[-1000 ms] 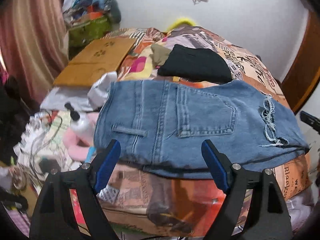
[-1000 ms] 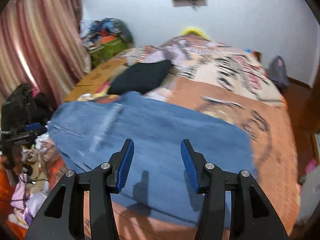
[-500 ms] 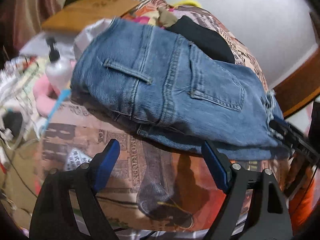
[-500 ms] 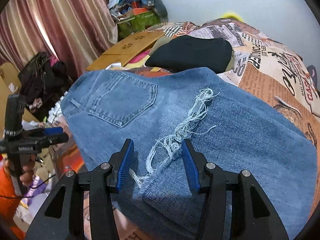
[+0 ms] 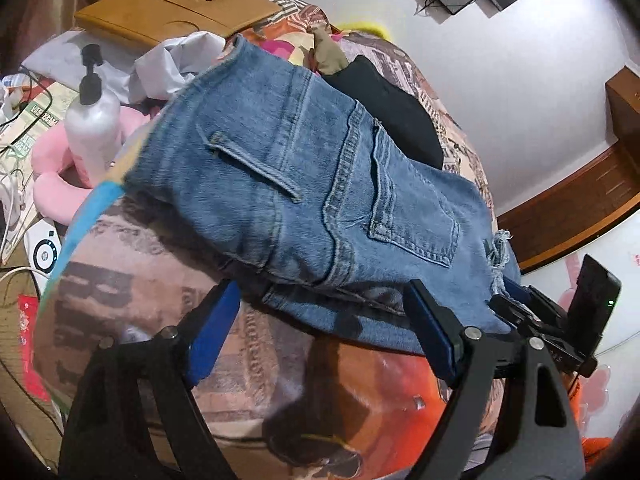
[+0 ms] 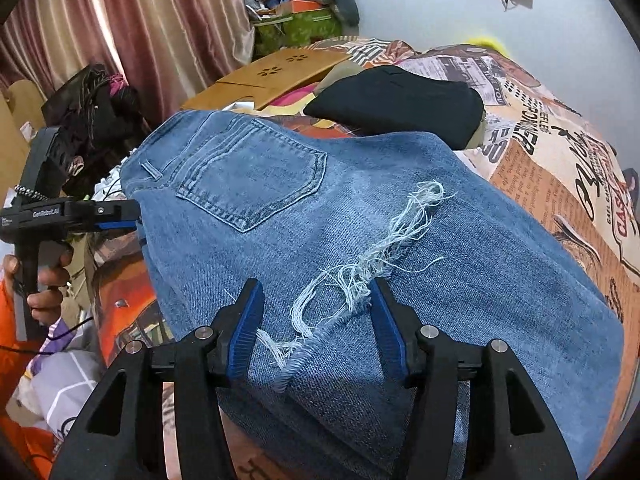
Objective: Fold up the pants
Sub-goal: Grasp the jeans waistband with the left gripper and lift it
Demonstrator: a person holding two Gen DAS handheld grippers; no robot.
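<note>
Folded blue jeans (image 5: 304,184) lie on the patterned bed, back pocket up, with a frayed tear (image 6: 372,264). My left gripper (image 5: 324,332) is open and empty, just short of the near folded edge by the waistband end; it also shows in the right wrist view (image 6: 120,216). My right gripper (image 6: 316,320) is open, its fingers either side of the frayed hem edge; it also shows in the left wrist view (image 5: 516,296) at the jeans' right end.
A folded black garment (image 6: 400,100) lies beyond the jeans. A wooden lap desk (image 5: 180,4) is at the bed's far left. A white pump bottle (image 5: 92,120), pink cushion (image 5: 52,176), cables and clutter sit left of the bed. Curtains (image 6: 140,32) hang behind.
The left gripper has moved in and low toward the jeans' near edge. The right gripper has swung round and come down over the frayed hem. Both stay open.
</note>
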